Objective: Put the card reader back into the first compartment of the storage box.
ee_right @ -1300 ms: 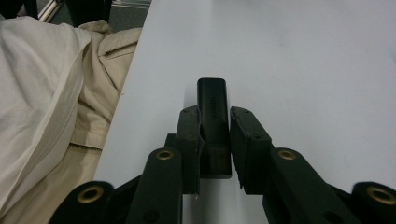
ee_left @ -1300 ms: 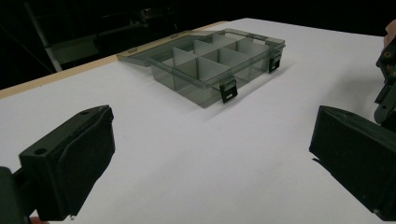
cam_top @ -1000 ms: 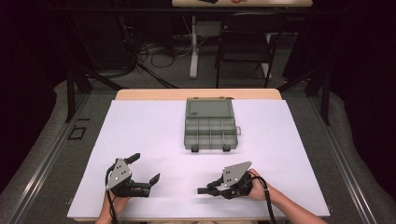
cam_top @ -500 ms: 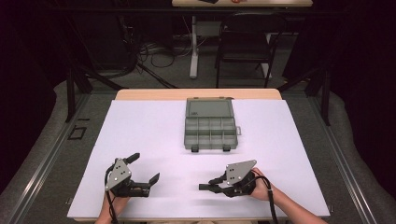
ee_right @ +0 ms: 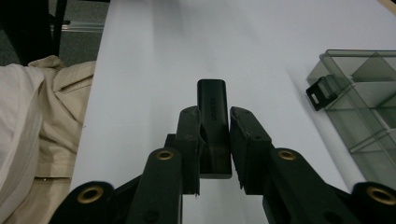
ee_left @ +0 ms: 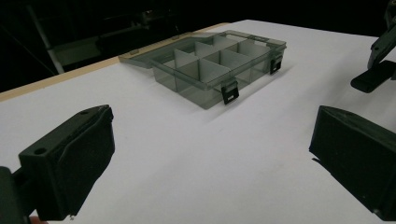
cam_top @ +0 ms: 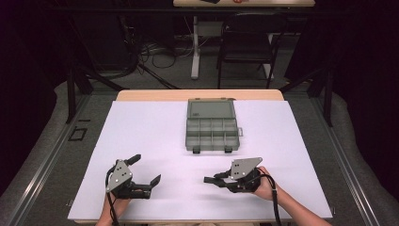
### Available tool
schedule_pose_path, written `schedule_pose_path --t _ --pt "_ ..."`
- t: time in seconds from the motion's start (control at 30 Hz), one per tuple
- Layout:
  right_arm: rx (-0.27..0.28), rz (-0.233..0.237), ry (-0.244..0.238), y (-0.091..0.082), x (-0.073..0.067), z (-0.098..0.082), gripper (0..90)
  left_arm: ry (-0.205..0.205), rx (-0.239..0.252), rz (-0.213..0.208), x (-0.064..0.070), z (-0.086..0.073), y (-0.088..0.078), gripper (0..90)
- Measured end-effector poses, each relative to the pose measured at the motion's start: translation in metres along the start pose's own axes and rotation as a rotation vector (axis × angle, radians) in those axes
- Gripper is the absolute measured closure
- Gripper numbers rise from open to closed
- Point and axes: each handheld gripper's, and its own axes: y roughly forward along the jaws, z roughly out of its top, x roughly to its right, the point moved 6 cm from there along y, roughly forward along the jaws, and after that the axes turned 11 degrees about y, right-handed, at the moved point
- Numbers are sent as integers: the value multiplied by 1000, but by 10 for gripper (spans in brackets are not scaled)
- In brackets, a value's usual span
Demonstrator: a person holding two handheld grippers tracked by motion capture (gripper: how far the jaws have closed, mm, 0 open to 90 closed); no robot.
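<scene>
A clear grey compartment box (cam_top: 211, 133) lies open at the middle back of the white table, its lid (cam_top: 211, 108) flat behind it and its cells empty. In the left gripper view the box (ee_left: 219, 65) sits ahead, beyond the jaws. My left gripper (cam_top: 145, 169) rests near the front left, open, with nothing between its wide jaws (ee_left: 210, 163). At the front right, my right gripper (cam_top: 217, 178) is shut on a small black block (ee_right: 213, 105) that sticks out past the jaw tips (ee_right: 215, 114). The right gripper's tip (ee_left: 373, 77) reaches into the left gripper view.
The white sheet (cam_top: 155, 132) covers a wooden table (cam_top: 150, 94). A beige sleeve (ee_right: 42, 116) lies left of the right jaws. Behind the table stand a chair (cam_top: 247, 42), cables and a dark floor. The box's black latches (cam_top: 195, 150) face the front.
My right gripper has shifted slightly away from the table's front edge, still holding the black block. The left gripper and the box have stayed put.
</scene>
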Motion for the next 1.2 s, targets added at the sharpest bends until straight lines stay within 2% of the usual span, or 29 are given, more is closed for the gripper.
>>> schedule_pose_path --t 0.6,0.97,1.2 --pt "22 -86 61 -11 17 1 741 3 0 -2 0 0 0 0" --pt "46 -145 85 -20 27 4 741 3 2 -3 0 0 0 0" --pt "61 -166 94 -23 31 7 741 4 1 -4 0 0 1 0"
